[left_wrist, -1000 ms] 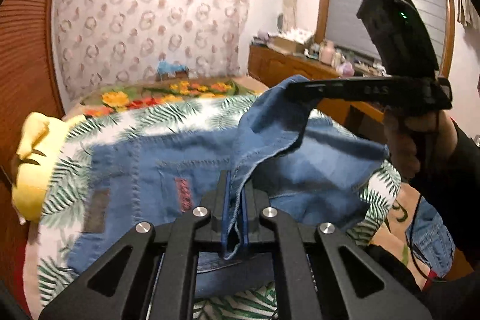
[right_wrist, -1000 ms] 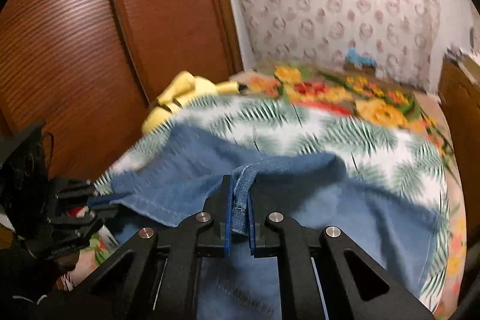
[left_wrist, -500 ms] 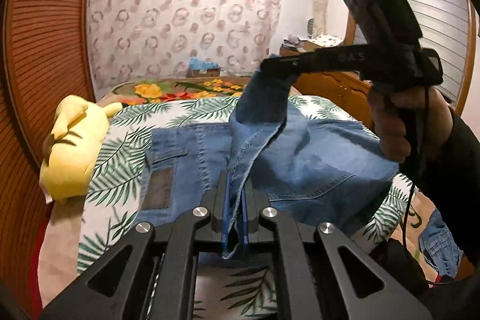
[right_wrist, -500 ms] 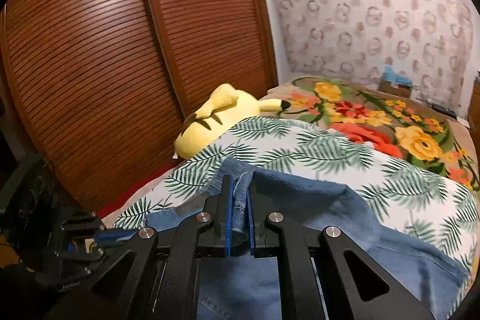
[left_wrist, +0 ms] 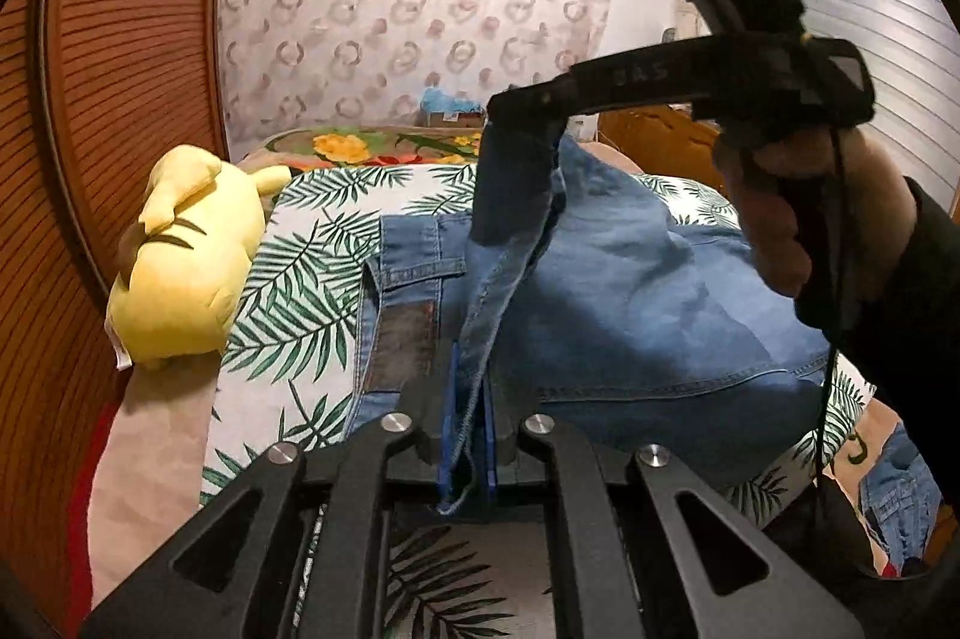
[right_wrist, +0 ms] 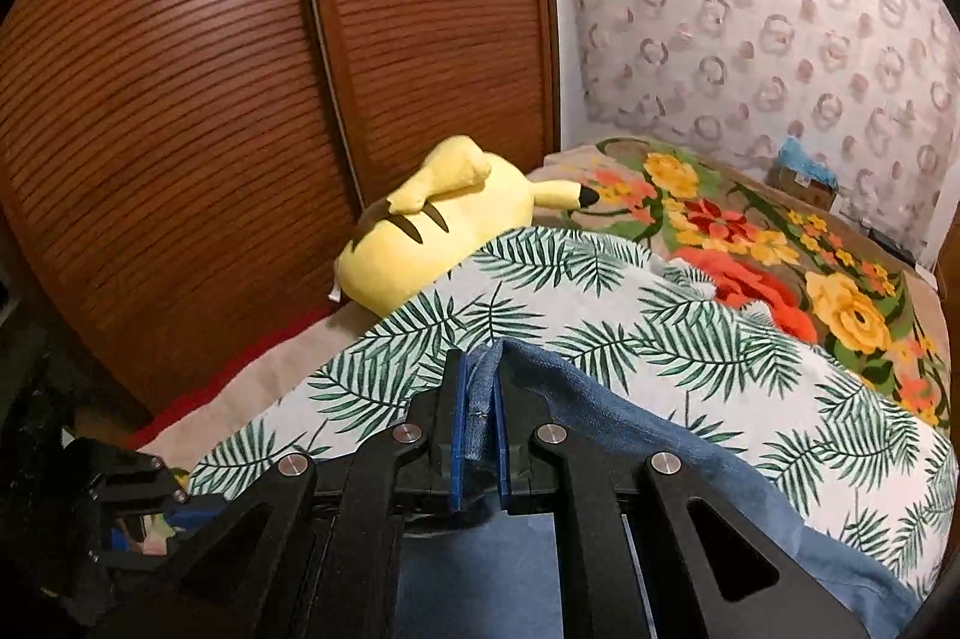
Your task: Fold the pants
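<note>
Jeans lie spread on the palm-leaf sheet of the bed, one edge lifted off it. My left tongs are clamped on a denim hem; my right tongs pinch another fold of that raised edge, held higher. Yellow plush toy sits beside the brown slatted wardrobe doors, apart from the jeans.

Only one marking shows lettering: raised characters on the side of the right gripper, seen in the left wrist view at about two o'clock. They look like "DAS" or "0AS", too blurred to settle. The dark patch on the pants waistband, near the centre at seven o'clock, carries nothing legible. Nothing readable appears in the right wrist view.
</note>
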{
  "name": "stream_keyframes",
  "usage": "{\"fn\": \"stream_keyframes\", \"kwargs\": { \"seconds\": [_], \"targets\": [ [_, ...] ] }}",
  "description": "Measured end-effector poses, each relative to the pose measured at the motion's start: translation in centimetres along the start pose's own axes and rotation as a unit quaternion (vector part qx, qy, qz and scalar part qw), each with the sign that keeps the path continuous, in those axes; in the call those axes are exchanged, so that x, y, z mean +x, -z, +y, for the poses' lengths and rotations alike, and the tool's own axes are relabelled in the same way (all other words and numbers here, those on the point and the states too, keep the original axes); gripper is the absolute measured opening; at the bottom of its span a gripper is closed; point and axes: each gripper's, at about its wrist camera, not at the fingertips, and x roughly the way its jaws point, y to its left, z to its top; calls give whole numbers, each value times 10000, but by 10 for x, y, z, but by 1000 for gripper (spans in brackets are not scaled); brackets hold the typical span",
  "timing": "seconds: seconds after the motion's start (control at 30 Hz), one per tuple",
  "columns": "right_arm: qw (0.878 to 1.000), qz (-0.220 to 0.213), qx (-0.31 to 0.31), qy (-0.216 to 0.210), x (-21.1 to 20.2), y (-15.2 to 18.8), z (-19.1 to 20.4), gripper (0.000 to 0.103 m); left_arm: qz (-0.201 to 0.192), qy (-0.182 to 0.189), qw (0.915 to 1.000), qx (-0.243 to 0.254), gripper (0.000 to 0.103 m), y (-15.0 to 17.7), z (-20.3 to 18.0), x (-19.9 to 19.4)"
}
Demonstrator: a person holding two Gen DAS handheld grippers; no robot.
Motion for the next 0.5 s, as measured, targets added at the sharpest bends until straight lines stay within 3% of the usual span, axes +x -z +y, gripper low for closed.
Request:
{"fn": "stream_keyframes", "kwargs": {
  "seconds": [0.23, 0.3, 0.43, 0.5],
  "targets": [
    [9999, 93, 90, 15, 14, -8, 1, 8, 240, -81, 9996, -99, 12, 8, 7, 13],
    [9998, 86, 176, -63, 16, -7, 3, 8, 312, -201, 9993, -71, 27, 10, 9, 16],
    [9997, 68, 220, -11, 20, -3, 6, 10, 392, -214, 9989, -165, 44, 14, 14, 21],
    [9998, -57, 215, -9, 17, -3, 6, 18, 410, -207, 9987, -214, 50, 15, 16, 23]
  ]
}}
